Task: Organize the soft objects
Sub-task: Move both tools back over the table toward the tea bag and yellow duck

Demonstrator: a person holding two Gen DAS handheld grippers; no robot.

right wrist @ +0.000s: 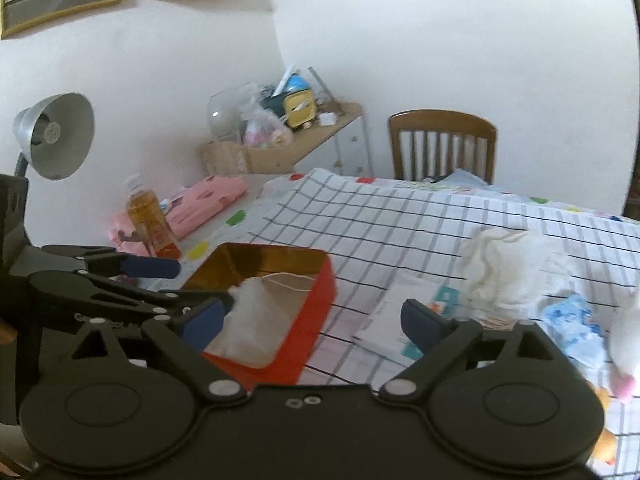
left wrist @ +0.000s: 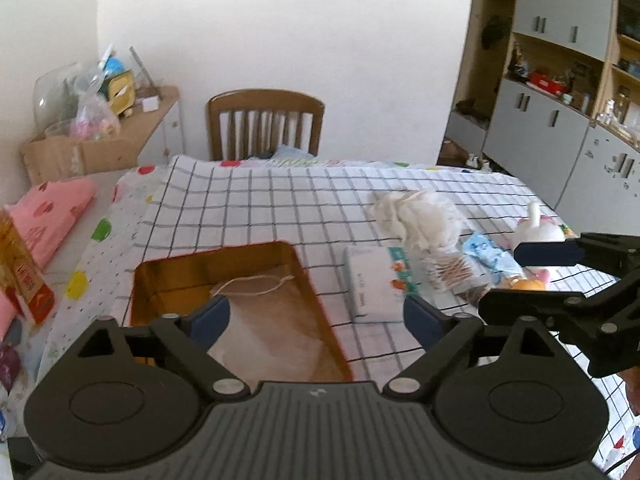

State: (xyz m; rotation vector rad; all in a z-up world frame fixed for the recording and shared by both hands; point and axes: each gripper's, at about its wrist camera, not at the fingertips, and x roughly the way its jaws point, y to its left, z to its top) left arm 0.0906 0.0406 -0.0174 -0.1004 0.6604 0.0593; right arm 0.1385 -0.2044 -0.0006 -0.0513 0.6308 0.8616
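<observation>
Blue-padded jaws on the left gripper (left wrist: 316, 316) are gaping wide, holding nothing. Just ahead, a cloth pouch (left wrist: 264, 312) is lying in the red tin (left wrist: 320, 300). The right gripper (right wrist: 316, 318) is gaping wide too, empty. Ahead to its right, a tissue pack (right wrist: 404, 312) and white cloth (right wrist: 500, 268) are sitting on the checked tablecloth (right wrist: 400, 216).

Glossy metal tin (right wrist: 316, 280) — gold inside, red outside; matt gauzy cloth pouch (left wrist: 276, 320) within; crumpled soft white cloth (left wrist: 420, 216) on the checked fabric tablecloth (left wrist: 280, 200).
</observation>
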